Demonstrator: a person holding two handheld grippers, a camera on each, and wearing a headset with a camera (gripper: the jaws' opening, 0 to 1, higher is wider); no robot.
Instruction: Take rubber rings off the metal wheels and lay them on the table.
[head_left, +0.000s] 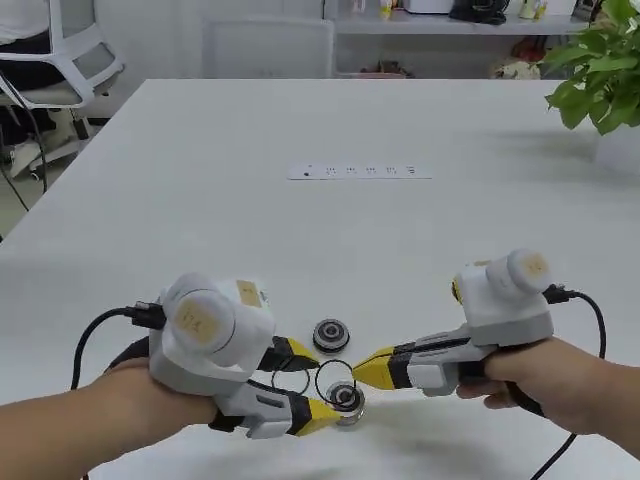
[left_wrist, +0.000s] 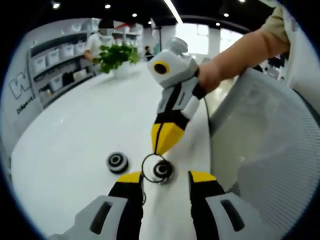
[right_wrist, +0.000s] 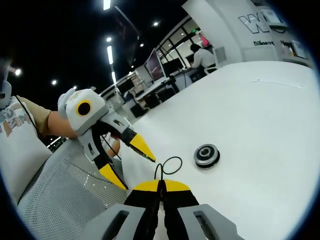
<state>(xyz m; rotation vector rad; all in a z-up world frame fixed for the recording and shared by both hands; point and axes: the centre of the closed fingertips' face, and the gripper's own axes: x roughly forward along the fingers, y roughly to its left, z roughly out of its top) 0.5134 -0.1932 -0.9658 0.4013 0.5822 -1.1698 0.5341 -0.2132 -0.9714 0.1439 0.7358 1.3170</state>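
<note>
Two metal wheels lie on the white table (head_left: 320, 240) near its front edge. The farther wheel (head_left: 331, 335) (left_wrist: 117, 162) (right_wrist: 206, 155) keeps its black rubber. The nearer wheel (head_left: 346, 398) (left_wrist: 163, 171) sits just ahead of my left gripper (head_left: 315, 383) (left_wrist: 166, 176), whose jaws stand open on either side of it. A thin black rubber ring (head_left: 318, 378) (left_wrist: 143, 168) (right_wrist: 170, 158) loops up beside that wheel. My right gripper (head_left: 358, 366) (right_wrist: 160, 183) (left_wrist: 161, 149) is shut on the ring's edge.
A white socket strip (head_left: 360, 171) is set into the table's middle. A potted plant (head_left: 600, 70) stands at the far right corner, and an office chair (head_left: 60, 50) stands beyond the far left corner. Black cables trail from both grippers.
</note>
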